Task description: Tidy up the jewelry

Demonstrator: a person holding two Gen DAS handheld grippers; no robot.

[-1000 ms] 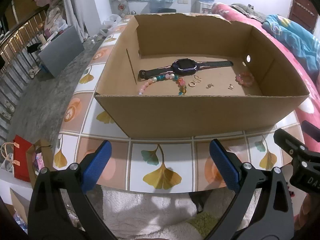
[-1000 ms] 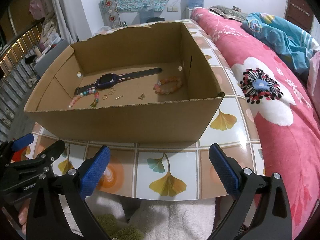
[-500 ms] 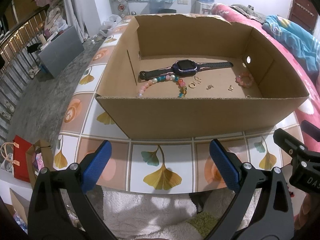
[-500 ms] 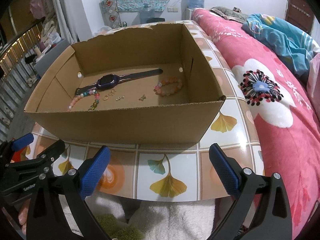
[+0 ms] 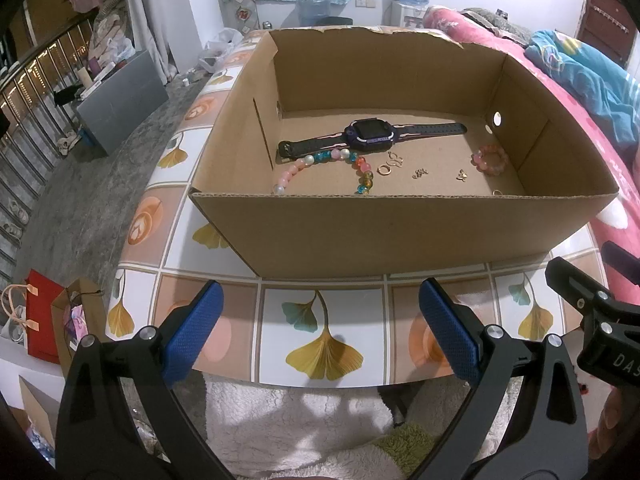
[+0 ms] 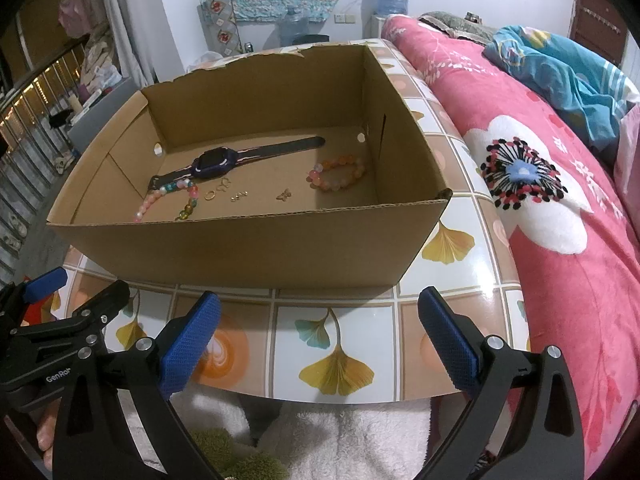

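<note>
We hold both sets of tongs, left tongs (image 5: 320, 334) and right tongs (image 6: 318, 336), spread wide with nothing between their knurled blue pads, over the near edge of the glossy tabletop (image 5: 320, 312) tiled with ginkgo leaves. Ahead sits the corrugated cardboard box (image 5: 400, 232), open-topped, on whose flat floor lie a dark rubber-strapped smartwatch (image 5: 370, 136), a curved strand of round glassy beads (image 5: 320, 162), a pink bead bracelet (image 5: 489, 160) near the right wall and small gold pieces (image 5: 386, 169) scattered between. A plush pink floral bed (image 6: 560, 220) borders the tabletop on the right.
</note>
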